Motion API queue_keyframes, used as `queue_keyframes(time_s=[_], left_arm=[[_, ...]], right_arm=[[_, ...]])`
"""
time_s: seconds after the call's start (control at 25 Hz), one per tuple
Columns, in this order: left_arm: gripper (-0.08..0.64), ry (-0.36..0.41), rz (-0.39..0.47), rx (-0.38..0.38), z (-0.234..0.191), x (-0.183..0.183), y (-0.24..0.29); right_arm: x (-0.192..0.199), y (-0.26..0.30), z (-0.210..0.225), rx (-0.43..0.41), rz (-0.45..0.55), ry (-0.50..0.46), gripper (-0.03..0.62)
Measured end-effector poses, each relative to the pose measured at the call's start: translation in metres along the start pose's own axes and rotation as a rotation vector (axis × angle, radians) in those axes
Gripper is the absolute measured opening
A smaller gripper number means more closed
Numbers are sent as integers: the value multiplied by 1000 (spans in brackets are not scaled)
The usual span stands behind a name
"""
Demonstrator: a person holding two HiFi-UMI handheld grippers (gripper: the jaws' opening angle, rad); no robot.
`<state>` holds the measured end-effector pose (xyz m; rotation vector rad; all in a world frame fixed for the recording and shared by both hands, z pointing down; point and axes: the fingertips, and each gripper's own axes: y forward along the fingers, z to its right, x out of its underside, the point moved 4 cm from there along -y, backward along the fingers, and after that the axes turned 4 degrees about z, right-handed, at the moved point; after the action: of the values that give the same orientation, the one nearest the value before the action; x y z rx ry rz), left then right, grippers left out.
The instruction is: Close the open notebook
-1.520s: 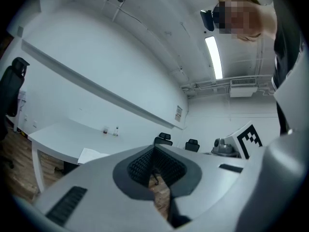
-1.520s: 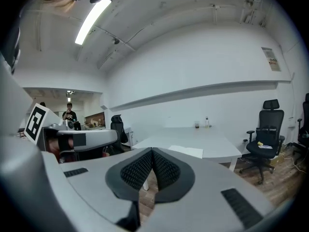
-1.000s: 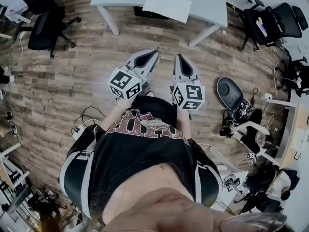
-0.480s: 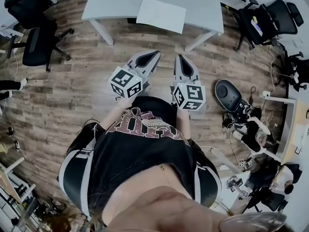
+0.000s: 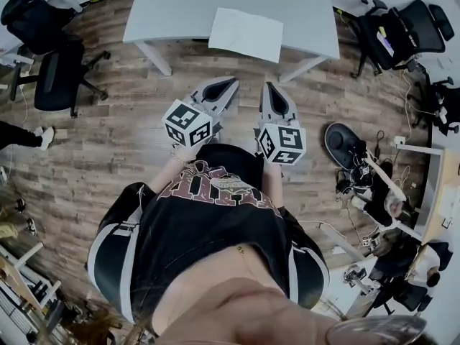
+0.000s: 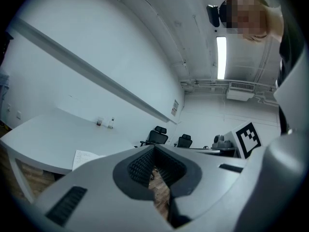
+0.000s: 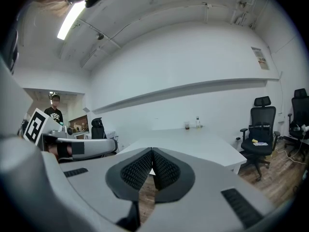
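1 notebook [image 5: 246, 34], writing illegible, table [image 5: 172, 6] cropped

The head view looks steeply down over the person, with the table [image 5: 180, 6] well ahead. Cameras on the left gripper [image 5: 230, 83] and right gripper [image 5: 267, 86] face that table about level, from well short of it; all views share it.

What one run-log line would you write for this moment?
left gripper: shut, empty | right gripper: shut, empty | notebook: open on table, not yet reached
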<state>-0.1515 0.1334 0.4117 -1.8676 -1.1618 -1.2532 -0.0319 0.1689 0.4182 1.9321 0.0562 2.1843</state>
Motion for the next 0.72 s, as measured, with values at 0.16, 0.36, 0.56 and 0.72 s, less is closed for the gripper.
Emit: queue_keyframes(time_s=[0.16, 0.36, 0.56, 0.72], left_arm=[[43, -11, -10, -1, -15, -2, -3], [43, -27, -12, -3, -27, -4, 1], [43, -30, -10, -13, -35, -7, 11], [43, -35, -8, -27, -43, -13, 28]], right_arm=[[2, 17, -8, -5, -10, 8, 18], [0, 30, -10, -10, -18, 9, 18], [-2, 43, -1, -13, -25, 9, 18], [-10, 59, 11, -33, -27, 8, 19]])
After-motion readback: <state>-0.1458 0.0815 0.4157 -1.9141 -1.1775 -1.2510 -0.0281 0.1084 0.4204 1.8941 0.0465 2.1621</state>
